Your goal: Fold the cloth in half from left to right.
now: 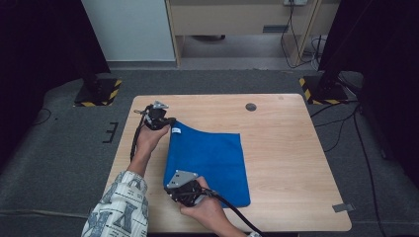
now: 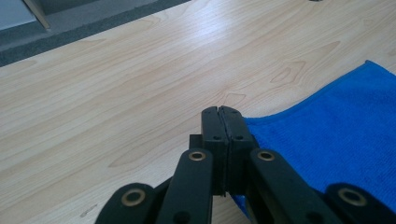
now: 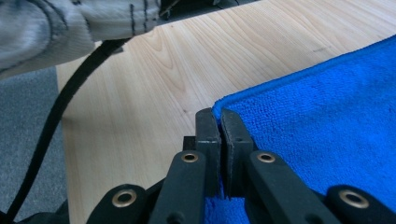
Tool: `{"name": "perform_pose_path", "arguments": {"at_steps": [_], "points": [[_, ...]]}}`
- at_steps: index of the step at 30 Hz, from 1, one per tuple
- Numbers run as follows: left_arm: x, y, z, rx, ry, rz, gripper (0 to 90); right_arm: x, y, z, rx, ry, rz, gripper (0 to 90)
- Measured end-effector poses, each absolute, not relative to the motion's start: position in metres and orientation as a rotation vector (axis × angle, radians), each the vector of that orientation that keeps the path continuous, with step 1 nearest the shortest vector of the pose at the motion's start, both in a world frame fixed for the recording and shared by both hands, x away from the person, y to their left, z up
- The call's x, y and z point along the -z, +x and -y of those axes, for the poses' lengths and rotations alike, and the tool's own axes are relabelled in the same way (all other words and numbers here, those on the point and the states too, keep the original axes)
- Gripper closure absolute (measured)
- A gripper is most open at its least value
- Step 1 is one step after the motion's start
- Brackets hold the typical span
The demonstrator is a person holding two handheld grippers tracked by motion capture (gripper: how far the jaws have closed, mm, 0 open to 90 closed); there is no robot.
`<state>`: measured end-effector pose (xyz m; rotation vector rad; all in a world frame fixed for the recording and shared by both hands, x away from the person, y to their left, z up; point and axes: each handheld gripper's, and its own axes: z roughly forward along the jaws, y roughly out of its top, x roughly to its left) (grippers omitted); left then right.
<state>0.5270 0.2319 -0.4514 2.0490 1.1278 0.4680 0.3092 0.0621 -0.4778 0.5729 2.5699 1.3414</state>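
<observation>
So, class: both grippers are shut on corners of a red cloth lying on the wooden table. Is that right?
Not quite: the cloth is blue, not red, as the high view shows. The left gripper and right gripper are indeed shut on its corners on the wooden table.

1. The right gripper (image 3: 219, 122) rises from the bottom edge, its two black fingers (image 3: 207, 140) pressed nearly together with a thin slit between them.
2. A corner of a blue cloth (image 3: 322, 126) is pinched between those fingers; the cloth's hemmed edge runs up and to the right from the tips.
3. The cloth lies on a pale wooden worktop (image 3: 154, 93).
4. A black cable (image 3: 63, 100) slants down the left side, over the worktop's edge and the grey floor (image 3: 23, 140).
5. A grey-white sleeve (image 3: 51, 23) crosses the upper left corner.
</observation>
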Motion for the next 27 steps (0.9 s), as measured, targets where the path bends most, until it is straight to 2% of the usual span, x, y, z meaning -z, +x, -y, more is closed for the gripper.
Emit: {"name": "perform_pose_path", "arguments": {"at_steps": [17,21,27], "points": [[0.438,0.518,-0.254,-0.484,2.031,-1.15,89.7,0.467,0.305,-0.087,-1.383,0.526,-2.569,88.0],[0.433,0.518,-0.249,-0.477,2.024,-1.147,89.7,0.465,0.303,-0.084,-1.382,0.517,-2.564,88.0],[0.434,0.523,-0.222,-0.447,2.044,-1.122,89.7,0.464,0.303,-0.06,-1.378,0.561,-2.548,87.9]]}}
